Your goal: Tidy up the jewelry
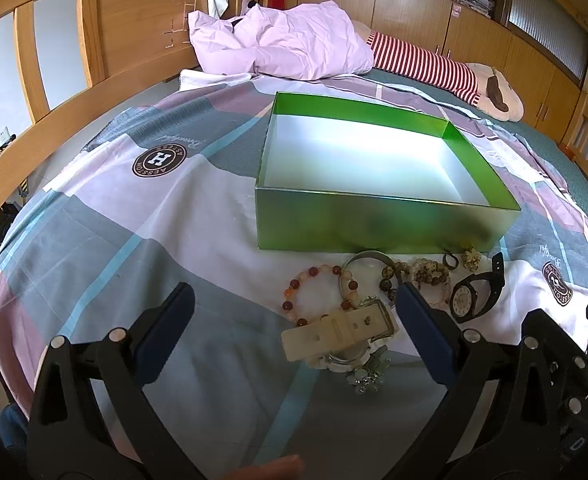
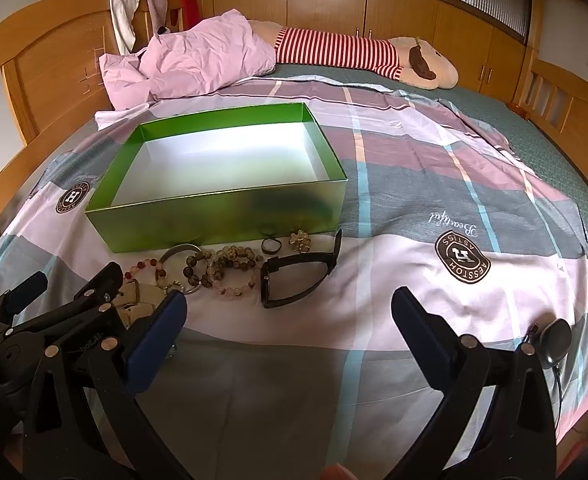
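Observation:
An open green box [image 1: 385, 222] [image 2: 214, 216] with a white inside sits empty on the bed. In front of it lies a heap of jewelry: a red bead bracelet [image 1: 313, 292], a silver bangle [image 1: 367, 258], brown bead bracelets [image 1: 425, 276] [image 2: 230, 266], a small ring [image 2: 271, 245], a gold brooch [image 1: 471, 257] [image 2: 299, 240], a black watch [image 1: 475, 294] [image 2: 297, 276] and a white watch [image 1: 337, 334]. My left gripper [image 1: 294, 300] is open, its fingers either side of the white watch. My right gripper [image 2: 288, 304] is open and empty, just in front of the black watch.
A patchwork sheet [image 2: 433, 208] covers the bed. A pink quilt [image 1: 282, 46] and a striped plush toy [image 1: 433, 64] lie at the far end. Wooden bed rails [image 1: 54, 120] run along the left. A small black device [image 2: 555, 344] lies at the right.

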Motion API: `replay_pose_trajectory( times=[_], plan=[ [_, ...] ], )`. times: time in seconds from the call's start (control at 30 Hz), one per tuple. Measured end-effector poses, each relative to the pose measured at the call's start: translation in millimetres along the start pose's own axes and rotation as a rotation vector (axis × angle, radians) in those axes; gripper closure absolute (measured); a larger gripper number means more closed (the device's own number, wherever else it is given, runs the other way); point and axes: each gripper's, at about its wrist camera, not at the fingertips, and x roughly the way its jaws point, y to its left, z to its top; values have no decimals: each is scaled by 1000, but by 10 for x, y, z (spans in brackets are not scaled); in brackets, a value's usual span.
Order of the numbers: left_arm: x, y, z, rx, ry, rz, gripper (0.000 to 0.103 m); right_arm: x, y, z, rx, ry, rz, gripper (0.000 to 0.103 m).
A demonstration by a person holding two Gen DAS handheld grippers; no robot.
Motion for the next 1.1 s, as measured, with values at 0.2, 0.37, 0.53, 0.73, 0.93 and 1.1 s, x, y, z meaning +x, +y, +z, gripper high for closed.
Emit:
replay_pose_trajectory(
  times=[0.2, 0.37, 0.53, 0.73, 0.93, 1.1],
  plan=[
    [1, 11, 1, -1, 2, 0, 4, -2, 9, -7, 0, -1, 2, 3],
    [0, 14, 6, -1, 3, 0, 4, -5, 14, -7, -4, -3, 4, 3],
    [-1, 15, 6, -1, 3, 1, 4, -3, 16, -13, -3, -2, 6, 3],
    [-2, 23, 4, 0, 5, 1, 4, 1, 10, -14, -3, -2, 7, 3],
    [0, 22, 6, 1, 5, 2, 4, 3, 11, -18, -4, -2, 7, 3],
    [-1, 22, 6, 0, 5, 2, 4, 2, 8, -14, -3, -1, 8, 3]
  ],
)
